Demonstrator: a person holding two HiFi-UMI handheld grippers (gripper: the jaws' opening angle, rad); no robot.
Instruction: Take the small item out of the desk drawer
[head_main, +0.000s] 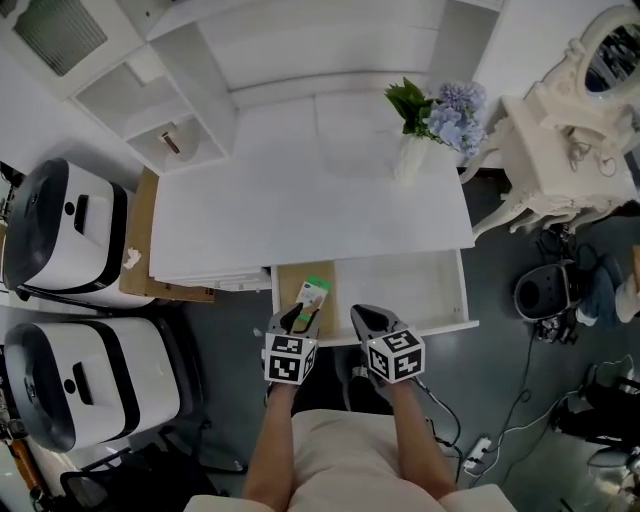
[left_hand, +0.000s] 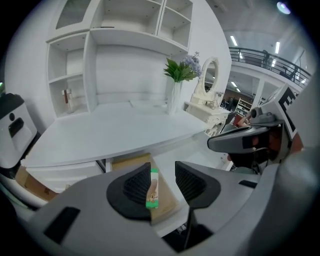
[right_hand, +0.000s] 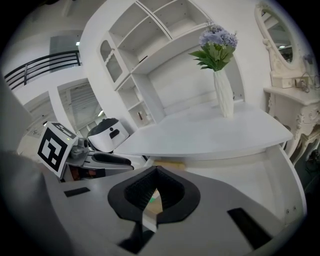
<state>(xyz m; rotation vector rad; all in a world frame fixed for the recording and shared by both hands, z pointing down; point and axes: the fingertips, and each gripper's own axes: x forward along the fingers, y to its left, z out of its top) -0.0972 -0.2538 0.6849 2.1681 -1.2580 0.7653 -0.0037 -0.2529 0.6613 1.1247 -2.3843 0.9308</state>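
**Small packet (head_main: 314, 293) waits just past your left gripper (head_main: 300, 318)**

Your left gripper's jaws are spread apart. The green and white packet lies in the open drawer (head_main: 400, 285), in line with the gap, closer to the left jaw. Your right gripper (head_main: 365, 318), just beside, is pressed together with nothing in it.

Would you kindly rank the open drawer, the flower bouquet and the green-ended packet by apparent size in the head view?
1. open drawer, clearly largest.
2. flower bouquet, though it stands nearer the camera.
3. green-ended packet, clearly smallest.
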